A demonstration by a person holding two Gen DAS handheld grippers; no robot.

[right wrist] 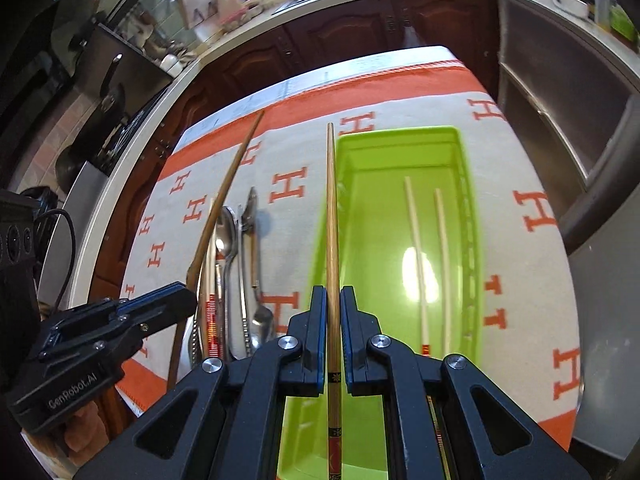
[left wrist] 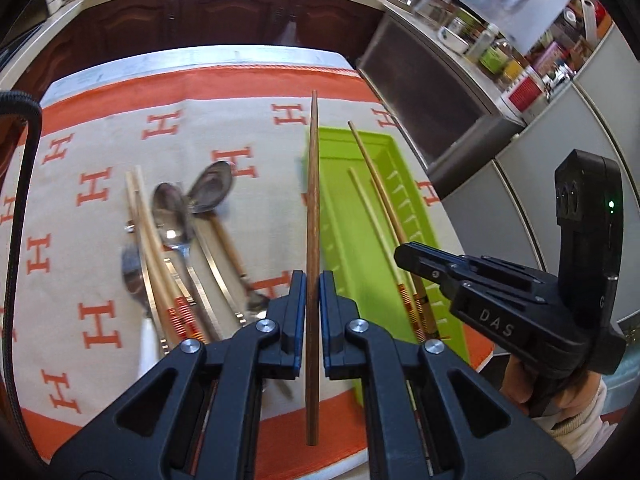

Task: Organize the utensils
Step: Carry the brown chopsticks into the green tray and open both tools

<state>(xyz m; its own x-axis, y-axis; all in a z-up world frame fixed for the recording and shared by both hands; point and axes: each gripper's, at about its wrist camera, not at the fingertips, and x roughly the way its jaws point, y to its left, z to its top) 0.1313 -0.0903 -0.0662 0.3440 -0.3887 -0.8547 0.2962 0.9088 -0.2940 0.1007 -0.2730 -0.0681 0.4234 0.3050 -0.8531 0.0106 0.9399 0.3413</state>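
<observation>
Left wrist view: the left gripper point(left wrist: 313, 312) is clamped on a dark brown chopstick point(left wrist: 313, 200), a slim tapered wooden rod running straight between the pads. It hangs above the patterned cloth point(left wrist: 100, 208), just left of the green tray point(left wrist: 360, 216). My judgement: swing it over the tray, keep it parallel to the long wall, lower before releasing. Spoons point(left wrist: 176, 216) and pale chopsticks, smooth steel and matt wood, lie heaped toward the cloth's left side.

Right wrist view: the right gripper point(right wrist: 331, 332) is clamped on a lighter chopstick point(right wrist: 330, 208) with a decorated butt, held along the tray's point(right wrist: 400, 140) left wall. Two pale chopsticks point(right wrist: 416, 248) lie inside near the right wall. The tray is glossy plastic, rectangular, ribbed on one side. Advise setting this one beside that pair.
</observation>
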